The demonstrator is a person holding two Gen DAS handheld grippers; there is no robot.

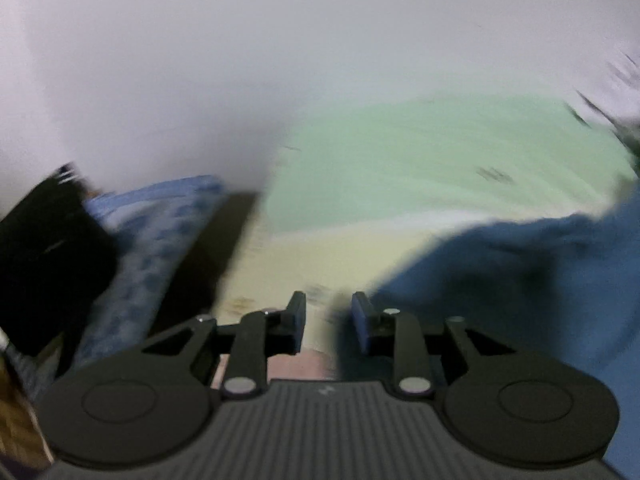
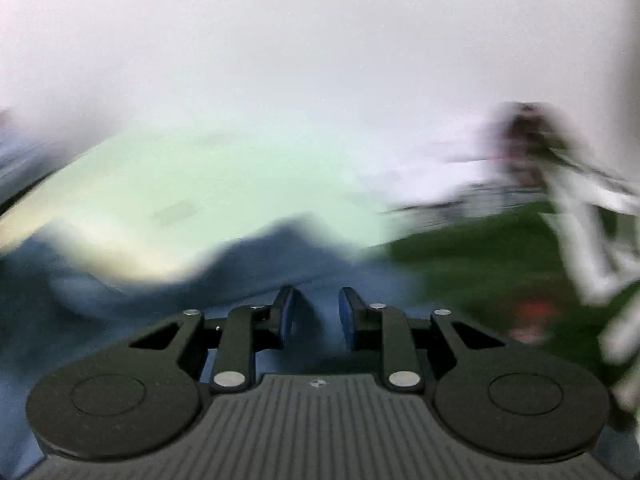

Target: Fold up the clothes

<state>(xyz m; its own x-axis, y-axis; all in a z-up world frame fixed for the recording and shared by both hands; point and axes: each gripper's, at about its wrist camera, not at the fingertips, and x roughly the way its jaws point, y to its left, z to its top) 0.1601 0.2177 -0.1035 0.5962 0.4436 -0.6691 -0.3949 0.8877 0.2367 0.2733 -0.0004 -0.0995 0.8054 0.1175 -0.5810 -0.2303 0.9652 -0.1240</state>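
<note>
Pretty blurry all round. Blue garment bunched at right of the left wrist view, lower left and centre of the right. Looks soft, floppy, light; best pinched at an edge or corner. Left gripper parted, nothing between. Right gripper parted too, hovering over blue cloth, not clamping it.

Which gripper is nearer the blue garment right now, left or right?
Right. The right gripper is directly over the blue garment, which fills the space between and below its open fingers. The left gripper is open over the pale sheet, with the garment off to its right.
</note>
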